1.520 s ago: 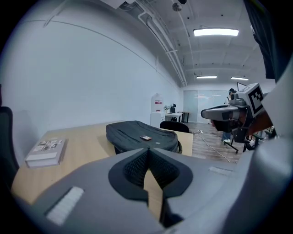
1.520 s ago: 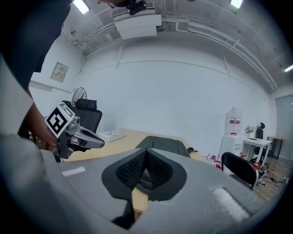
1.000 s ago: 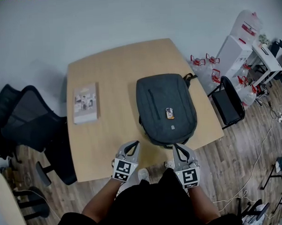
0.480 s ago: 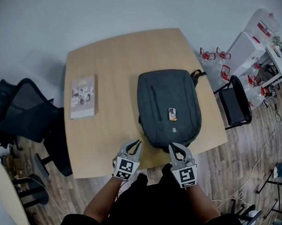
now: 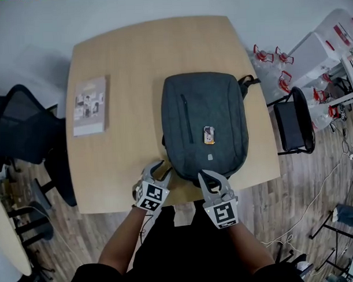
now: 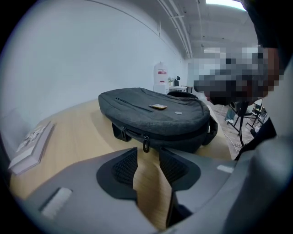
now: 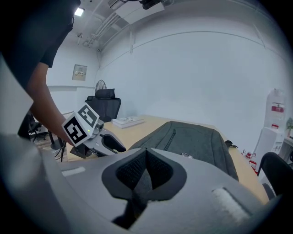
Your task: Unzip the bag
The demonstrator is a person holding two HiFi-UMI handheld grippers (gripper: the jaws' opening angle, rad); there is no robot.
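Lining up my left tool (image 6: 147,156) on the zipper pull (image 6: 145,144) is the whole game at this point. The bag (image 5: 205,128) lies flat on the surface (image 5: 120,174), one short end toward me, and the left tool sits just off the bag's near left corner. Its jaws have just been opening and now stand wide apart with nothing between them but bare wood. The pull hangs from the bag's side seam right past the tips, dead in line with the gap. That's why I'm low and angled in like that, I reckon: the pull dangles off the side wall, so I have to come at it from the edge rather than from above. My right tool (image 7: 146,160) is pinched fully shut on nothing, parked by the bag's near right corner, probably ready to pin the bag down so it doesn't slide when I tug.

Stuff I can't really make out: from the head view the zip line is tucked under the bag's rim, so I can't see how far round it runs. There's a second pull (image 6: 122,133) further left along the bag's seam, and I can't tell which slider closes which pocket. The little orange thing (image 5: 208,134) on top of the bag is too small to identify.
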